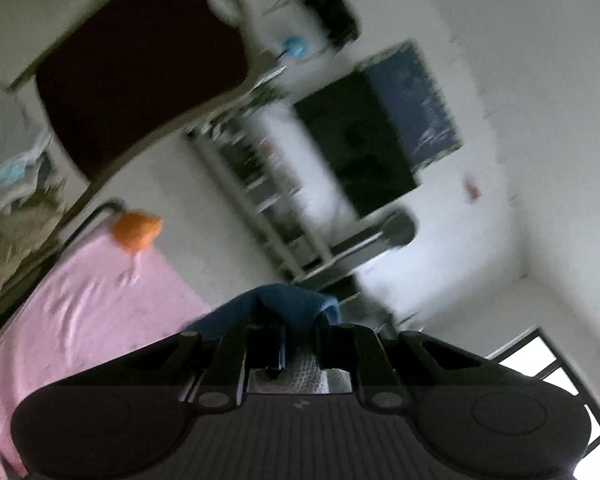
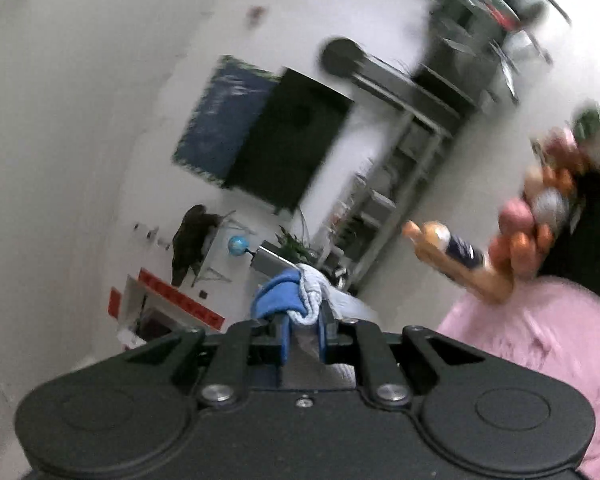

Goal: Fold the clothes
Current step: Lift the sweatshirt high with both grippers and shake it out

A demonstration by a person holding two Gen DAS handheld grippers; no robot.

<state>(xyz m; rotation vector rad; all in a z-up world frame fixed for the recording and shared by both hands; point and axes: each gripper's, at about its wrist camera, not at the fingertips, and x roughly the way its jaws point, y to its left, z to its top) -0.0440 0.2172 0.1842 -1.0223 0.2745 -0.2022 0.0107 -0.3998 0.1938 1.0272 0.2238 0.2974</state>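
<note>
Both views are blurry and tilted, so take this loosely. The left hand-held gripper [image 1: 298,334] is clamped on a bunched fold of the blue garment [image 1: 288,304], which sticks up between its fingers, lifted above the pink bed sheet [image 1: 80,320]. The right hand-held gripper [image 2: 302,330] is pinched shut on the same blue garment [image 2: 278,296], with a pale knit edge [image 2: 312,300] rolled over next to it. The sheet's edge runs along the left of the left view, with an orange thing [image 1: 136,230] near its far end. In the right view a stuffed toy [image 2: 540,216] sits at the sheet's [image 2: 540,340] far edge. Beyond is white wall [image 2: 80,140] and open air.
</note>
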